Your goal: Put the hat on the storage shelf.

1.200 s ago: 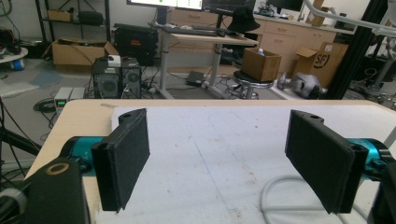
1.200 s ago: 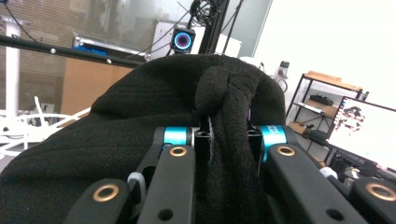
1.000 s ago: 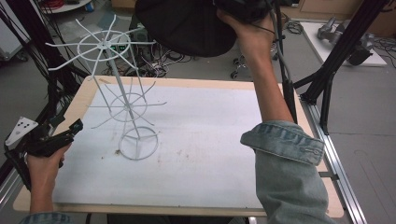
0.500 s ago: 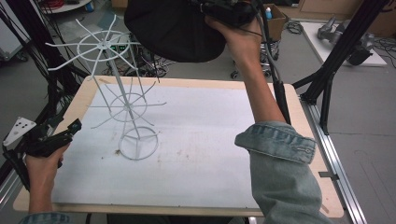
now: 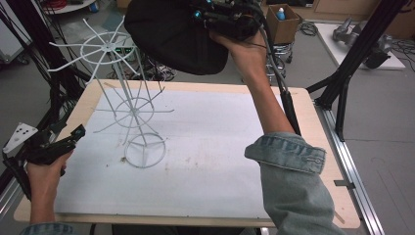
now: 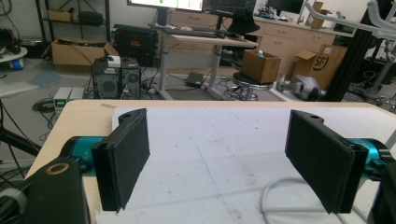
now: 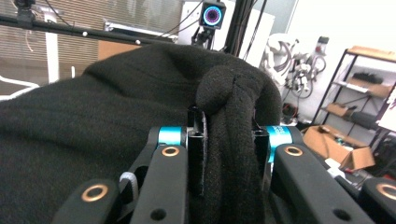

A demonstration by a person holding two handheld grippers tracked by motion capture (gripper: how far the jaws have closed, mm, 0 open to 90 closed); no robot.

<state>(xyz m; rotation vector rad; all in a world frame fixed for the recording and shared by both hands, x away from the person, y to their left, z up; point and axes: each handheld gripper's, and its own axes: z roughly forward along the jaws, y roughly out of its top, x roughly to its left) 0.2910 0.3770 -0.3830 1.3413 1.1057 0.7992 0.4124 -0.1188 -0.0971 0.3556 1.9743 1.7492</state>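
Hat (image 5: 171, 34): black knit, held high above the far edge of the tabletop, hanging beside the top ring of the rack; in the right gripper view (image 7: 116, 140) it bulks across the frame as a dark, fuzzy mass.
Handling: judged soft and light; it sags and folds under its own weight, so it will not keep a shape while carried. Not fragile. The knit looks grippy, not slippery, and could snag on wire tips.
Hold point: a bunched fold of the edge is the sensible place; a thick gather gives the pads something to bite. A single layer would likely slip or stretch.
Right claw (image 7: 229, 154): clenched on a rolled fold of the hat, fabric squeezed between the jaws and bulging above them; in the high view (image 5: 230, 19) it sits at the hat's right side.
Rack (image 5: 129, 103): white wire stand, upright, round base on the tabletop, thin arms radiating at two levels. Judged light and tippy; a dragged hat could pull it over.
Left claw (image 6: 217, 154): released, jaws wide apart, nothing between them; in the high view (image 5: 54, 144) it rests low at the left edge, well apart from the rack.
Tabletop (image 5: 220, 147): white sheet on a wooden board, faintly smudged.
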